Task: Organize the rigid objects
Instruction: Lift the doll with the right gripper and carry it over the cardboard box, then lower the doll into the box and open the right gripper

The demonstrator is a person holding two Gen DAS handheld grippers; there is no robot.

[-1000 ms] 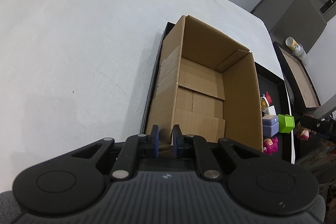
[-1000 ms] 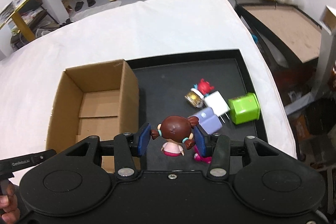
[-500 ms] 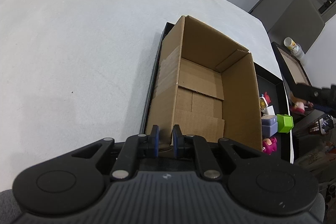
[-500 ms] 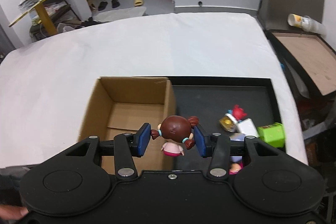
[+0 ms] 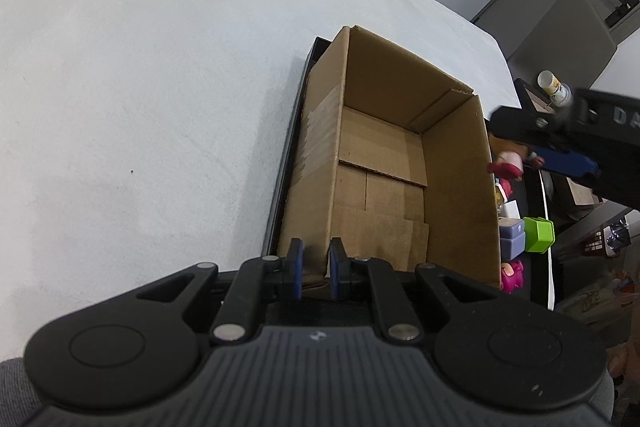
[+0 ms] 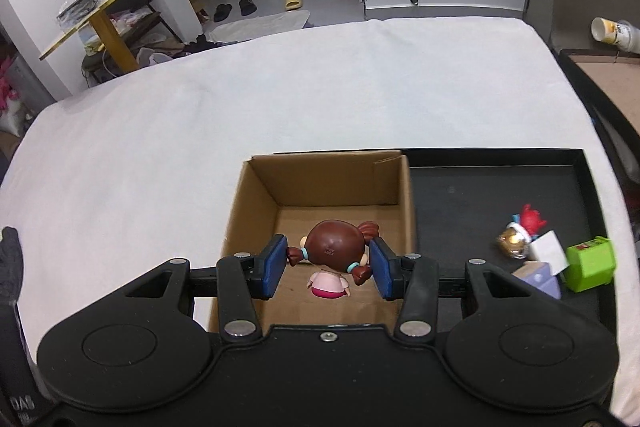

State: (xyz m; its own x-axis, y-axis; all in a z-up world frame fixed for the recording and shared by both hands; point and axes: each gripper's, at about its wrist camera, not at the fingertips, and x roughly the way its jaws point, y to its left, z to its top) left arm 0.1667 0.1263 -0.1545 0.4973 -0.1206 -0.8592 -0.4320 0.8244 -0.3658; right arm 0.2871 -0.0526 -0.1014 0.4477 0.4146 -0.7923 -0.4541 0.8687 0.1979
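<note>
An open, empty cardboard box (image 5: pixel 384 163) (image 6: pixel 260 211) stands in the left part of a black tray (image 6: pixel 500 179). My right gripper (image 6: pixel 328 263) is shut on a doll figurine (image 6: pixel 334 255) with brown pigtails and a pink dress, holding it above the box's opening. In the left wrist view the right gripper (image 5: pixel 560 155) reaches over the box's right wall with the doll (image 5: pixel 506 165). My left gripper (image 5: pixel 314 265) is shut on the box's near left wall.
In the tray right of the box lie a green cube (image 6: pixel 590 263) (image 5: pixel 538 235), a lilac block (image 6: pixel 540 277) (image 5: pixel 512 237), a white adapter (image 6: pixel 550 251), a red-topped toy (image 6: pixel 520 227) and a pink figure (image 5: pixel 512 273). White cloth (image 6: pixel 240 107) covers the table.
My right gripper has carried the doll leftward from over the tray to above the box's opening. My left gripper has kept its hold on the box wall.
</note>
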